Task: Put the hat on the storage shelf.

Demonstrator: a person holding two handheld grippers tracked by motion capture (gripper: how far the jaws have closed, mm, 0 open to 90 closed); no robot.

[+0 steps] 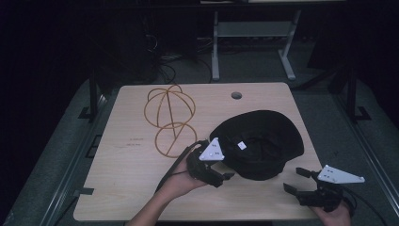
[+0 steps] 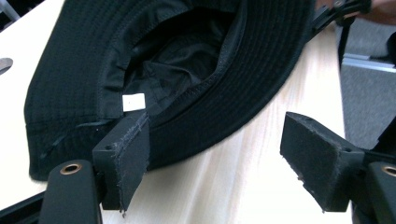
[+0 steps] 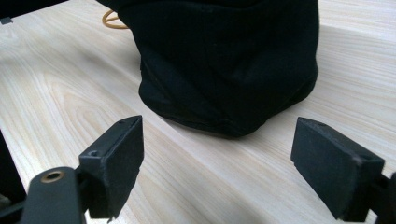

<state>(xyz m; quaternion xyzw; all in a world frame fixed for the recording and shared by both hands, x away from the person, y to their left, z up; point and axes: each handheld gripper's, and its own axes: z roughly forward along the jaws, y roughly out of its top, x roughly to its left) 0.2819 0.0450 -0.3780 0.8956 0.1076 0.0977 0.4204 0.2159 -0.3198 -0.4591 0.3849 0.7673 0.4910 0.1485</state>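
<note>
A black bucket hat [image 1: 263,136] lies upside down on the right half of the wooden table [image 1: 122,188], its lining and a small white label [image 1: 242,145] facing up. My left gripper [image 1: 220,161] is open at the hat's near-left brim. In the left gripper view its left pad [image 2: 128,156] sits against the brim of the hat [image 2: 187,70], and its right pad [image 2: 320,161] is over bare wood. My right gripper [image 1: 294,180] is open near the table's front right corner, a short way from the hat. The right gripper view has the hat [image 3: 224,60] ahead of its open jaws.
A gold wire hat stand [image 1: 168,120] lies on its side at the table's back left. A round cable hole [image 1: 236,95] is near the far edge. Metal desk legs [image 1: 215,47] and cables stand on the floor beyond the table.
</note>
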